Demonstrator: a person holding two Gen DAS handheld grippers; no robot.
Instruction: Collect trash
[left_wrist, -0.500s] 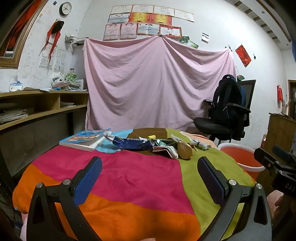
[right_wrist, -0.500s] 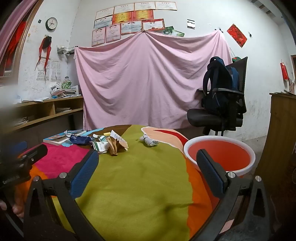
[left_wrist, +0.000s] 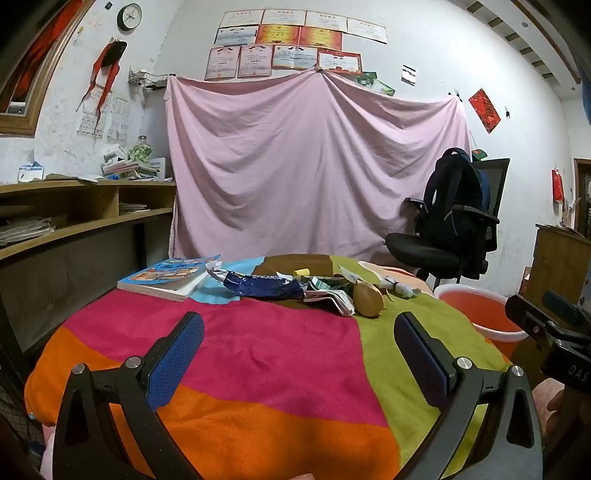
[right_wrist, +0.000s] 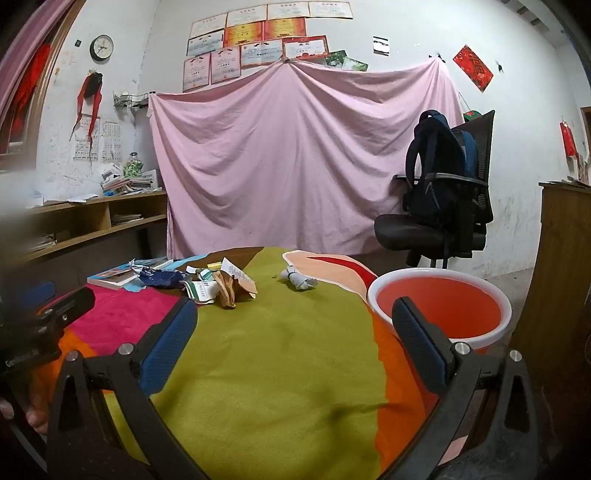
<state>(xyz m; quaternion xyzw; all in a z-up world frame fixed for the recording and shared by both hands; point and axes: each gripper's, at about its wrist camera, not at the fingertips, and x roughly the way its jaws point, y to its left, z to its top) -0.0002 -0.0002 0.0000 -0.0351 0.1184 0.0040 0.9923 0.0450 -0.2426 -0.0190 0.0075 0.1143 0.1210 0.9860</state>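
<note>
Trash lies in a loose heap at the far side of the table: a crumpled blue wrapper (left_wrist: 264, 288), a green-and-white carton (left_wrist: 334, 297), a brown paper wad (left_wrist: 367, 299) and a grey knotted scrap (left_wrist: 400, 290). The same heap shows in the right wrist view: blue wrapper (right_wrist: 160, 277), carton (right_wrist: 201, 290), brown wad (right_wrist: 227, 291), grey scrap (right_wrist: 299, 278). An orange basin (right_wrist: 443, 306) with a white rim stands beside the table's right edge. My left gripper (left_wrist: 299, 350) and right gripper (right_wrist: 295, 332) both hover open over the near cloth, with nothing between their fingers.
A multicoloured cloth (left_wrist: 273, 350) covers the round table. A book (left_wrist: 166, 275) lies at its far left. Behind are a pink sheet (left_wrist: 314, 166), wooden shelves (left_wrist: 74, 218) on the left and an office chair with a backpack (left_wrist: 454, 218) on the right.
</note>
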